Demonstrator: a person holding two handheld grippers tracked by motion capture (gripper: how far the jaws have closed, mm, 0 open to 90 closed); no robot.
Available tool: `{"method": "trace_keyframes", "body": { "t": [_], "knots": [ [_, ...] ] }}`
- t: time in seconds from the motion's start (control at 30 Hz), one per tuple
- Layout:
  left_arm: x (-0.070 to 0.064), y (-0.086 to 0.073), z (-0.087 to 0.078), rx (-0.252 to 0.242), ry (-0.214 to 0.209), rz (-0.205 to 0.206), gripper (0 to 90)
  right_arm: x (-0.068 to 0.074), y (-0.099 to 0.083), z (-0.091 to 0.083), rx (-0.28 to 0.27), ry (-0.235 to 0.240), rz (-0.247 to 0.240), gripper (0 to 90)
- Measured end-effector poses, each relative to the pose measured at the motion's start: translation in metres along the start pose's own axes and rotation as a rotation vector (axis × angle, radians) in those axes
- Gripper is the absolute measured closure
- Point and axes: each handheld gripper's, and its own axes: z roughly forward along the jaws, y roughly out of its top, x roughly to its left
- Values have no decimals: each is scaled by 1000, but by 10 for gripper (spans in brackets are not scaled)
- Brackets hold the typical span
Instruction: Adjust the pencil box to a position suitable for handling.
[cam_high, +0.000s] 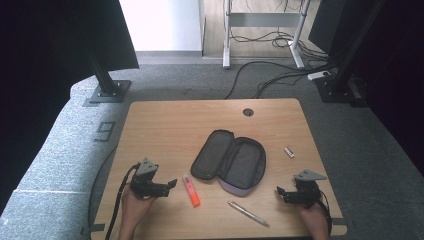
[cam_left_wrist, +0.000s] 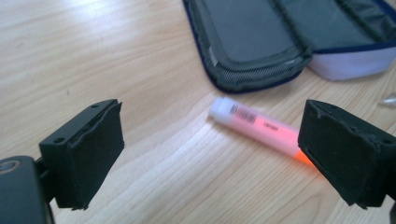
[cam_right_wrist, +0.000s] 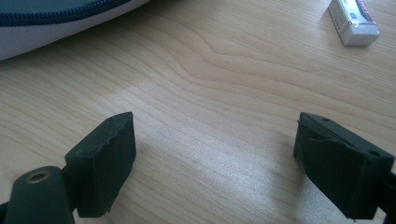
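An unzipped grey pencil case (cam_high: 230, 161) with a pale lilac shell lies open at the table's middle; its near lid (cam_left_wrist: 252, 44) and its shell edge (cam_right_wrist: 56, 21) show in the gripper views. An orange highlighter (cam_high: 191, 190) with a white cap lies just left of it, on the wood just beyond my left gripper's jaws (cam_left_wrist: 254, 126). My left gripper (cam_high: 171, 184) is open and holds nothing. A silver pen (cam_high: 248, 214) lies near the front edge. A small white eraser (cam_high: 289, 152) (cam_right_wrist: 353, 19) rests right of the case. My right gripper (cam_high: 279, 192) is open over bare wood.
The wooden table (cam_high: 165, 125) has a round cable hole (cam_high: 248, 112) at the back. Black stand bases (cam_high: 107, 92) and loose cables (cam_high: 270, 75) lie on the grey carpet behind the table. Bare wood stretches across the table's far half.
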Motion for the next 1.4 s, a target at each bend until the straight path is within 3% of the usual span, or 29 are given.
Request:
{"method": "trace_keyframes", "body": {
  "t": [0.37,0.57,0.9,1.4],
  "knots": [
    [10,-25,10,46,25,-21,26,0,0,0,1,-1,-1,123],
    [13,-36,17,90,72,2,0,1,0,0,1,-11,8,117],
    [13,-50,32,144,91,21,0,2,0,1,2,-18,20,112],
    [14,-51,33,137,81,8,0,2,0,1,6,-13,22,89]
  ]
}}
